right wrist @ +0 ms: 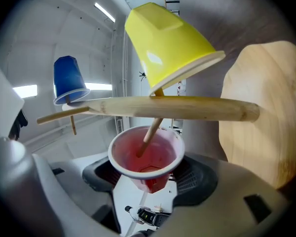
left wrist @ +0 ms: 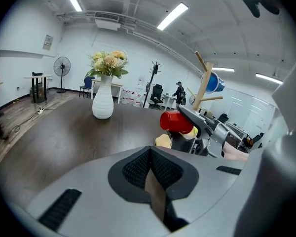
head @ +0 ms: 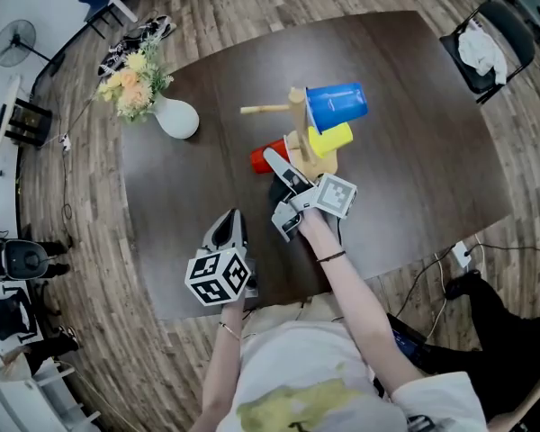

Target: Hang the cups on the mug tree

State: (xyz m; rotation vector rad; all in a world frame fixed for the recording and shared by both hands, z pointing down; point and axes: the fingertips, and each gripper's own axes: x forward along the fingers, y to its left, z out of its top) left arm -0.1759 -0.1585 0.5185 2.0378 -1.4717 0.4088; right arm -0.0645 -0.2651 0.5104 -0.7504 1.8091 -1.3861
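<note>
My right gripper point(head: 275, 166) is shut on a red cup point(head: 263, 157), held on its side at the left of the wooden mug tree point(head: 299, 115). In the right gripper view the red cup point(right wrist: 145, 154) sits between the pads with its mouth facing the tree, and a thin peg point(right wrist: 151, 128) reaches into it. A yellow cup point(right wrist: 166, 43) and a blue cup point(right wrist: 68, 79) hang on other pegs. My left gripper point(head: 229, 223) rests shut and empty over the table's near edge, apart from the tree.
A white vase of flowers point(head: 175, 115) stands on the dark table point(head: 414, 133) at the back left. The tree's pale wooden base point(right wrist: 264, 112) fills the right of the right gripper view. Chairs and a fan stand around the table on the wood floor.
</note>
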